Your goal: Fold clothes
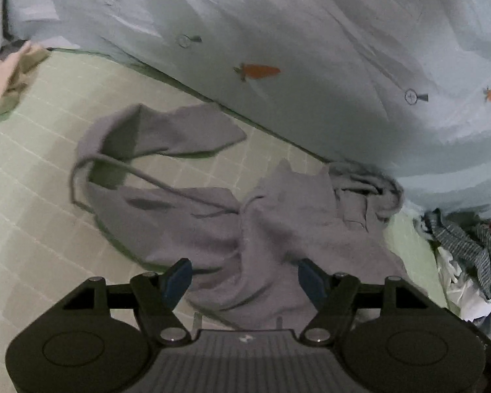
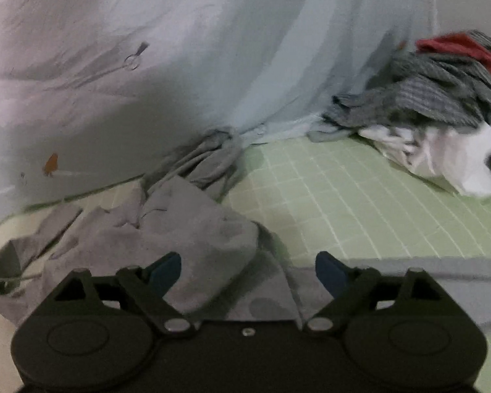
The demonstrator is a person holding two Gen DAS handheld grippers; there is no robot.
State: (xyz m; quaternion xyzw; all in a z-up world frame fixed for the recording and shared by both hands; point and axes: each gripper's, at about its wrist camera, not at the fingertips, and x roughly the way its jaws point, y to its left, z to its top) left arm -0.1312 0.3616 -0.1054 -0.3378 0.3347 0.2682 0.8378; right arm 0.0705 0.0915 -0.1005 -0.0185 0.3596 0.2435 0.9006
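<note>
The left gripper (image 1: 245, 278) stands wide apart over a crumpled grey garment (image 1: 212, 216), nothing pinched between its blue pads. The right gripper (image 2: 248, 271) is likewise spread wide, empty, above the same garment's edge. The garment lies on a green checked mat (image 2: 360, 203), against a pale blue sheet (image 1: 311, 32). A clothes pile (image 2: 442, 104) sits at the mat's far right.

Green grid-lined mat (image 1: 32, 170) under everything I see. Pale blue sheet (image 1: 311, 32) with orange carrot prints (image 1: 260, 71) and stitched buttons bunches up along the mat's far edge, overlapping it. Nothing else non-clothing is clear; edges blurred.
</note>
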